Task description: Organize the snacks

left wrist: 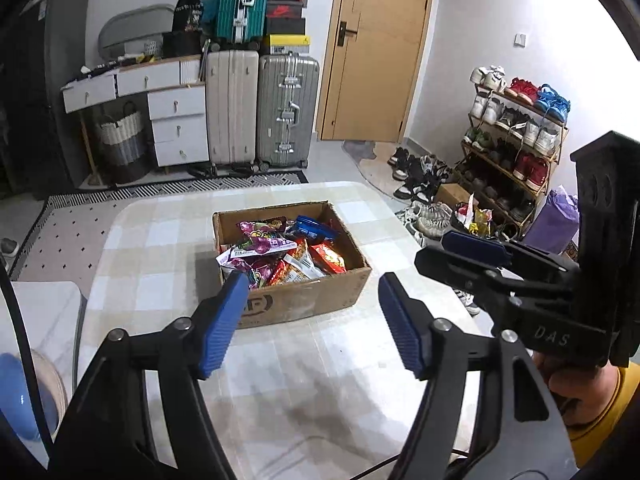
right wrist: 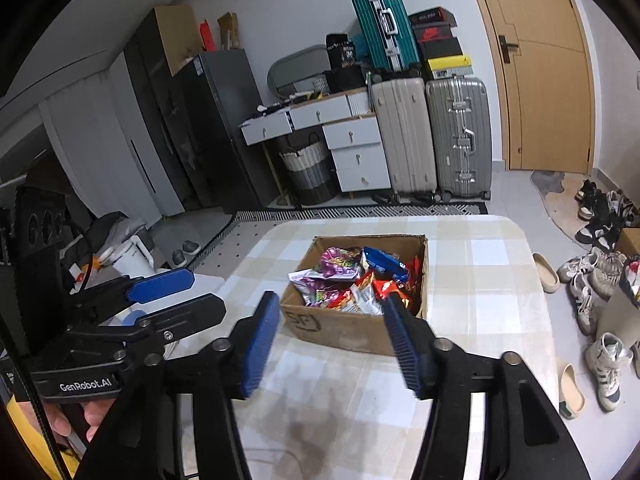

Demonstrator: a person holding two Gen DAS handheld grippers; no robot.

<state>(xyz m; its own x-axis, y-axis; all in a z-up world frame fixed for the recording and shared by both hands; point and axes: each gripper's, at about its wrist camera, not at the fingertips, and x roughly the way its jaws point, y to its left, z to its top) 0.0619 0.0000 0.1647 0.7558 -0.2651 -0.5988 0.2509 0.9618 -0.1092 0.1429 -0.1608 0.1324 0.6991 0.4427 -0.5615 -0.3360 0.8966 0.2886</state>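
Nearest to us, we are holding the left tongs (left wrist: 312,320) spread wide and empty above the checked counter (left wrist: 168,220). Beside them, we are holding the right tongs (right wrist: 332,340) just as wide, gripping nothing. Just ahead of both, the cardboard box (left wrist: 304,300) is sitting on the counter, and the snacks (left wrist: 280,252) are lying heaped inside it: purple, red and blue packets. Beyond the counter, suitcases (left wrist: 260,112) are standing against the far wall beside a wooden door (left wrist: 376,48), and a shoe rack (left wrist: 516,140) is standing to our right.
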